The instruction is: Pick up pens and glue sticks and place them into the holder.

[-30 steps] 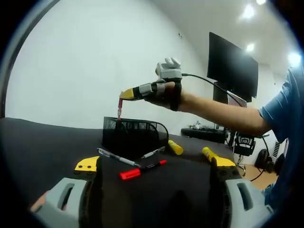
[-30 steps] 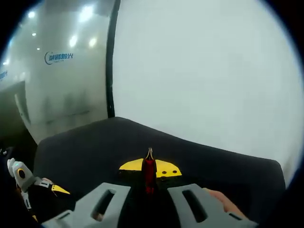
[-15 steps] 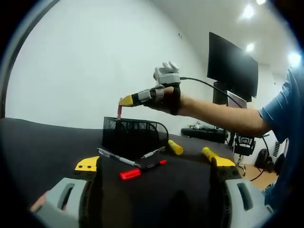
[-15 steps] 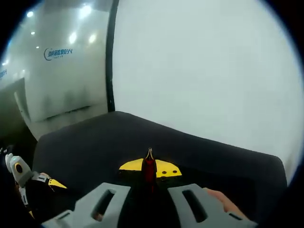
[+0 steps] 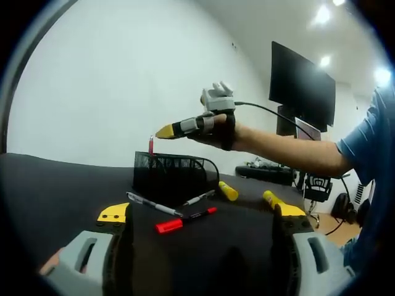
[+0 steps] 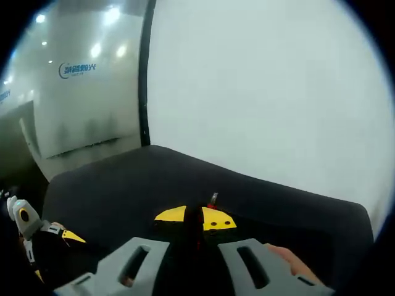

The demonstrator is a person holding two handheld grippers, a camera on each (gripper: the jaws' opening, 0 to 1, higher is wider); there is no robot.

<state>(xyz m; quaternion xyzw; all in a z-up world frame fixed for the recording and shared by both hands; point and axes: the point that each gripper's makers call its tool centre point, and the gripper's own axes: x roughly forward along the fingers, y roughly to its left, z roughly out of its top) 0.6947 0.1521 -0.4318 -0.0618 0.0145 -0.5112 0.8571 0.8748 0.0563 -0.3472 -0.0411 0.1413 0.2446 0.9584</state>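
Right gripper (image 5: pixel 165 131) above black mesh holder (image 5: pixel 170 169), pens (image 5: pixel 153 205), glue sticks (image 5: pixel 228 191) in front

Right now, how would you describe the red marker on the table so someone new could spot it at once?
Start at the black mesh holder on the dark table in the left gripper view. In front of it, toward the camera, lies the red marker. It is short, thick and red all over, unlike the slimmer black pen with a red cap beside it.

Yellow-tipped grey hand-held gripper (image 5: pixel 165 131), black cable, blue sleeve (image 5: pixel 365 137)
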